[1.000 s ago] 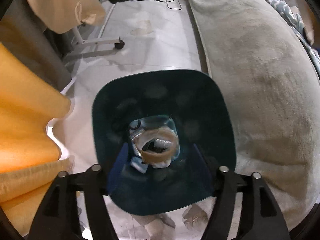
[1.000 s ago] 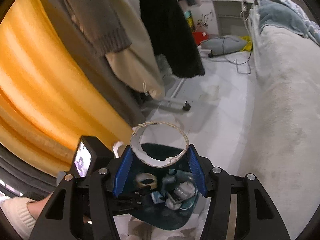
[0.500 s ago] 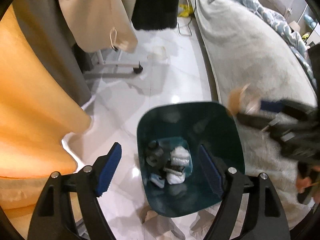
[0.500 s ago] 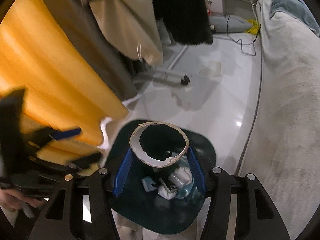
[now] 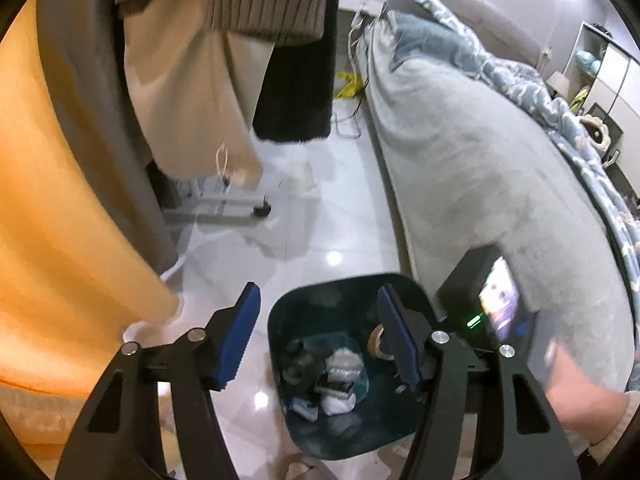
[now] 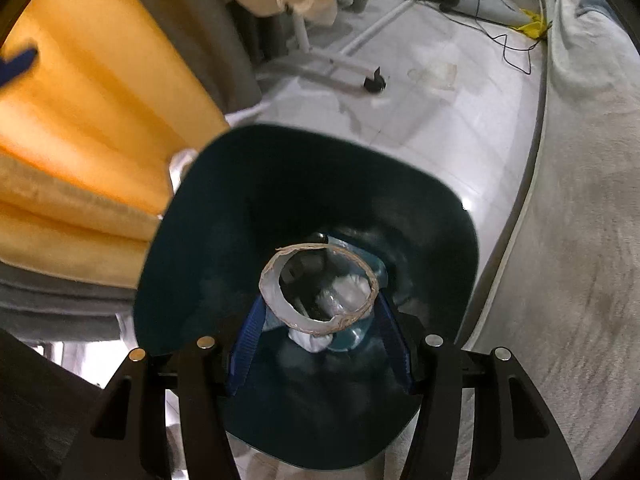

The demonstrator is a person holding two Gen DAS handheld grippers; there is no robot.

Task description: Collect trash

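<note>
My right gripper (image 6: 318,344) is clenched on a cardboard ring (image 6: 318,290), which looks like a spent tape core, and holds it low inside the mouth of the dark teal bin (image 6: 224,216) so it can fall straight onto the crumpled tissues (image 5: 340,364) already there. My left gripper (image 5: 320,344) holds nothing; its jaws have just been closing and it hangs above the bin, clear of the drop. The lit screen (image 5: 502,304) on the right unit is too blurred to read. No labels legible.
</note>
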